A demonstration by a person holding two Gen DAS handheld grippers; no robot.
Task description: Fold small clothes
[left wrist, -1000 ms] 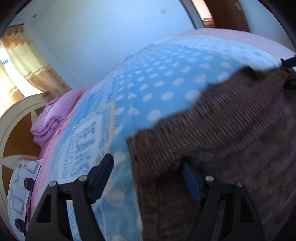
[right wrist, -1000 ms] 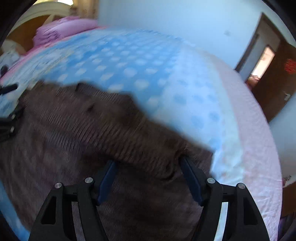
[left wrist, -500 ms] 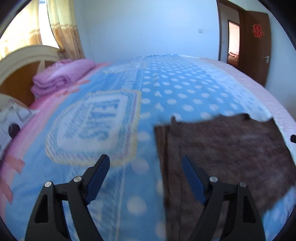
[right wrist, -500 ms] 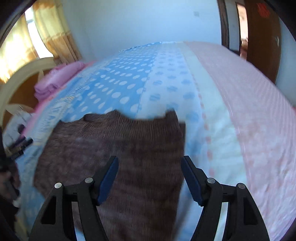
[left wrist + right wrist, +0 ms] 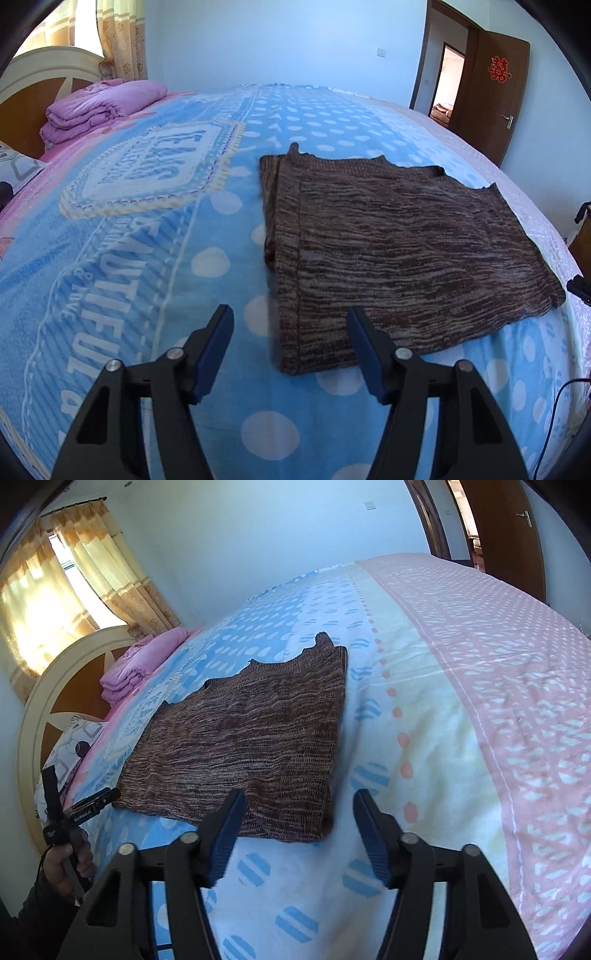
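The brown knit sweater (image 5: 399, 251) is laid flat on the bed's blue dotted blanket (image 5: 147, 258). Both the left gripper (image 5: 290, 338) and right gripper (image 5: 297, 825) are held apart, empty. If only one knit layer is pinched, the fold could be dragged askew.

A home bedroom; bed (image 5: 110, 229), folded quilt (image 5: 99, 107), curtains (image 5: 110, 572), wooden door (image 5: 495, 96).

Blue dotted blanket (image 5: 147, 258) fills frame; folded pink quilt (image 5: 99, 107) upper left; brown door (image 5: 498, 96) upper right; curtains (image 5: 92, 568) upper left.
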